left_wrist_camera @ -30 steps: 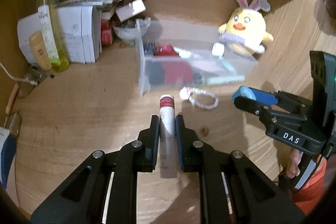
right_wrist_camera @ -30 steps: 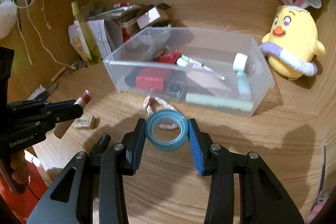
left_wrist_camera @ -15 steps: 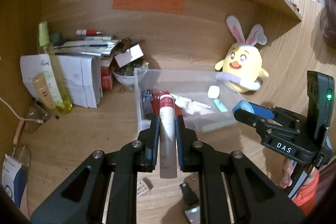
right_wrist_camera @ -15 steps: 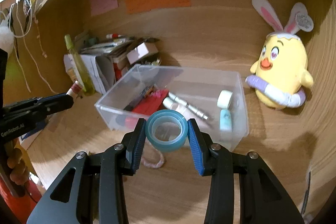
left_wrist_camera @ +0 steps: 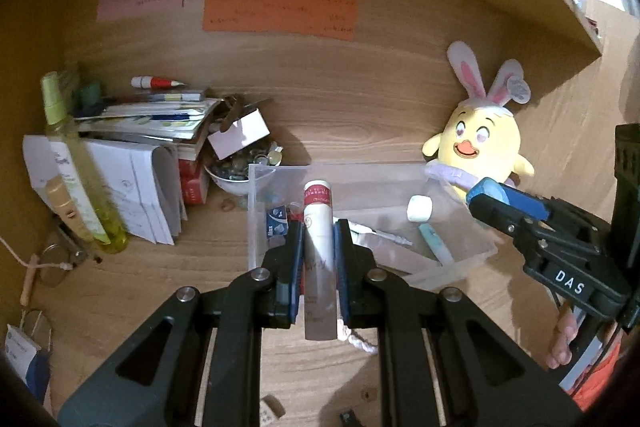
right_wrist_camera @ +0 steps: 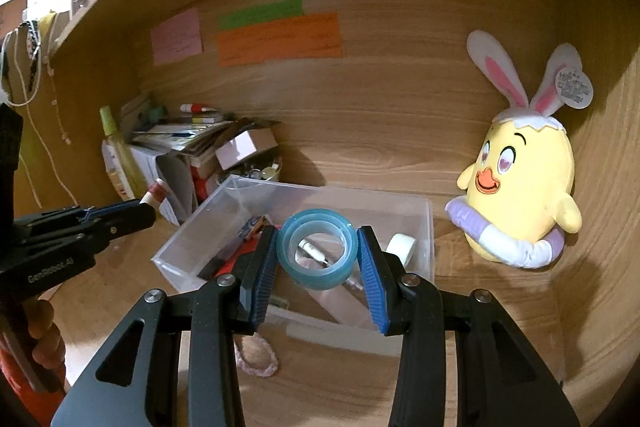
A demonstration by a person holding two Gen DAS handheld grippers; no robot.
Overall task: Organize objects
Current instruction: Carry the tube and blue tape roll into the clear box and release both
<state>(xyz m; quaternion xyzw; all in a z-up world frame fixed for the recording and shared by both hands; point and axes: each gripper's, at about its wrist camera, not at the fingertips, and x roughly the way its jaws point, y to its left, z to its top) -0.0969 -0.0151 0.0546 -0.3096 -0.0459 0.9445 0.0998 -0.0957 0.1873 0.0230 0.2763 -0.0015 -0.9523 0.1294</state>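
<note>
While the left hand-held gripper [left_wrist_camera: 318, 263] clamps a tube [left_wrist_camera: 319, 259] above the bin [left_wrist_camera: 256, 227], release comes next, I judge. From the right view, the right hand-held gripper [right_wrist_camera: 318, 269] grips a tape roll [right_wrist_camera: 317, 254] over it, needing lowering first.

Both grippers risen: tube [left_wrist_camera: 318, 255] and tape roll [right_wrist_camera: 317, 254] now over clear bin [right_wrist_camera: 424, 227], formerly above desk.

The tube [left_wrist_camera: 319, 223] is white with a red band under its white cap. The tape roll [right_wrist_camera: 317, 247] is translucent light blue. The plush chick [right_wrist_camera: 520, 187] is yellow, with pink-lined white ears and an orange beak. The storage box [right_wrist_camera: 428, 227] is clear plastic. The desk [right_wrist_camera: 500, 347] has light wood grain.
</note>
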